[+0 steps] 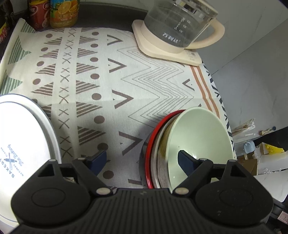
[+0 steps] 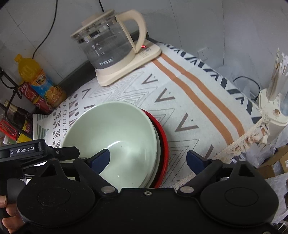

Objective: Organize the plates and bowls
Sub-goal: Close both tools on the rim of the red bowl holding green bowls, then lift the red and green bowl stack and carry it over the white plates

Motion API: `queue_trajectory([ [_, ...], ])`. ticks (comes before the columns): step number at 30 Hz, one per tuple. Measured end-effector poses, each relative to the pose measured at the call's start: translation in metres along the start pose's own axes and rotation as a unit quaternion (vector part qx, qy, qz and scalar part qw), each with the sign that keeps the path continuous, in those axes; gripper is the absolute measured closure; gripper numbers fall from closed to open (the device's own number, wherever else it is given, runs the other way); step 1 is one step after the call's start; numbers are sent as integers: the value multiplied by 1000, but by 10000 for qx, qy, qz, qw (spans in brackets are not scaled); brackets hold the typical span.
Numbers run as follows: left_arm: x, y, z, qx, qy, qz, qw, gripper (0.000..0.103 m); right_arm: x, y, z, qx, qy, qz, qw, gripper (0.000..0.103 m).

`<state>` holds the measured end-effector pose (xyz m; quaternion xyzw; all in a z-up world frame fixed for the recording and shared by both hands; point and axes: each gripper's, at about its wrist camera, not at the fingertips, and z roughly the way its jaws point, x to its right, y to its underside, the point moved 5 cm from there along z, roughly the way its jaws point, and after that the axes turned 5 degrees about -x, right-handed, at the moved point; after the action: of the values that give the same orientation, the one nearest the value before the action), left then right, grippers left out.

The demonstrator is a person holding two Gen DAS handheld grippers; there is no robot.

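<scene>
A pale green bowl sits on top of a stack of dishes with a red plate at the bottom, on the patterned cloth. A white plate printed "BAKERY" lies at the left. My left gripper is open, its right finger over the bowl's inside, its left finger over the cloth. In the right wrist view the green bowl and red plate lie between the fingers of my open right gripper. The left gripper's body shows at the left there.
A glass kettle on a cream base stands at the back right; it also shows in the right wrist view. Drink bottles stand at the back left. The table's right edge drops to a cluttered floor. A cream holder with sticks stands beyond that edge.
</scene>
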<state>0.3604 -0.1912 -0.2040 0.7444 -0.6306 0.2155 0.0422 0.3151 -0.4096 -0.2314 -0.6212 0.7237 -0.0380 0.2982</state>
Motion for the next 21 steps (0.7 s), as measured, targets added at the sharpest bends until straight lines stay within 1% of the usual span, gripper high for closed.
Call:
queue_trajectory([
  [3, 0, 2, 10, -113, 19, -50, 9999, 21, 4, 0, 8, -105, -9, 63, 9999, 20],
  [5, 0, 3, 17, -207, 49, -95, 9997, 27, 8, 1, 13, -193, -52, 135, 9997, 27],
  [6, 1, 4, 20, -235, 64, -112, 9996, 29, 9, 1, 16, -224, -67, 155, 9996, 28],
  [8, 1, 6, 26, -314, 68, -124, 9994, 40, 12, 2, 21, -292, -70, 168, 9994, 33],
  [9, 1, 6, 28, -352, 96, -143, 9992, 43, 12, 2, 24, -343, -89, 169, 9992, 35],
  [11, 2, 7, 31, -377, 176, -215, 9989, 52, 13, 3, 29, -444, -150, 166, 9988, 46],
  [12, 2, 7, 32, -386, 213, -227, 9988, 55, 12, 4, 30, -479, -185, 150, 9986, 49],
  [13, 2, 7, 33, -410, 240, -235, 9986, 60, 11, 4, 31, -504, -217, 130, 9984, 57],
  [16, 0, 8, 37, -507, 314, -329, 9977, 74, 13, 6, 35, -532, -103, 130, 9984, 68],
  [17, 1, 8, 37, -492, 309, -290, 9979, 74, 15, 7, 35, -533, -102, 159, 9984, 72],
  [21, 3, 8, 37, -469, 268, -199, 9983, 74, 15, 6, 35, -562, -130, 165, 9982, 73],
])
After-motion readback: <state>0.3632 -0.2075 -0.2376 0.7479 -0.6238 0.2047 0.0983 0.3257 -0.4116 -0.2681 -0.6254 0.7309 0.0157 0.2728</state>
